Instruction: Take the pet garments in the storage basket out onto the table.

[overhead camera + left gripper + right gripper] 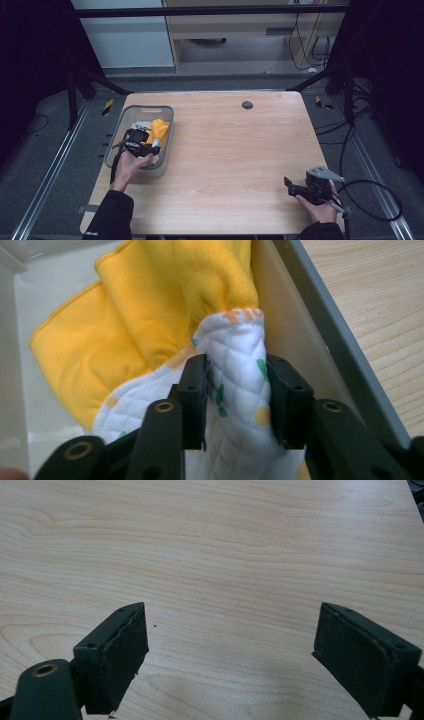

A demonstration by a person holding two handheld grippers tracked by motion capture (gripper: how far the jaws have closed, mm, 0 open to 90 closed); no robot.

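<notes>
Grey bin [116, 131] holds yellow cloth [150, 305] and quilted cloth [240, 390], claw-pinched.

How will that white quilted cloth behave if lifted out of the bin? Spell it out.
The white quilted cloth will probably hang floppy: it already bunches into a soft ridge between the left hand-held gripper pads. It looks light and padded, so unlikely to slip. The yellow cloth lies against it in the grey bin and may drag along.
</notes>
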